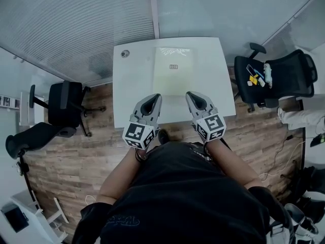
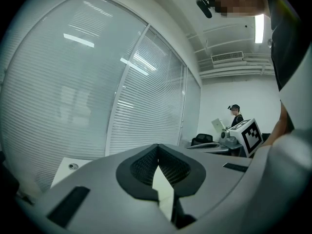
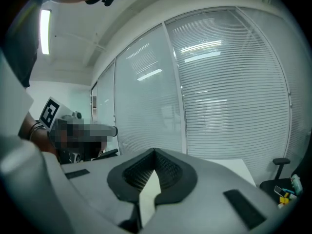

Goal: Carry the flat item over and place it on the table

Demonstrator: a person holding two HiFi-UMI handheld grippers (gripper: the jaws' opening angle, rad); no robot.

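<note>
The flat item (image 1: 174, 72) is a thin pale sheet with a small label. It hangs level over the near half of the white table (image 1: 129, 80) in the head view. My left gripper (image 1: 152, 99) is shut on its near left edge. My right gripper (image 1: 196, 96) is shut on its near right edge. In the left gripper view the sheet's pale edge (image 2: 163, 188) shows as a wedge pinched between the dark pads of the left gripper (image 2: 157, 152). The right gripper view has the same pale wedge of sheet (image 3: 148, 191) clamped in the right gripper (image 3: 155, 154).
A glass wall with blinds (image 1: 76, 29) runs behind the table. Two black office chairs (image 1: 66, 103) stand at the left on the wooden floor. Another chair (image 1: 289, 78) with small items on its seat stands at the right. A round grommet (image 1: 125, 53) sits in the table's far left corner.
</note>
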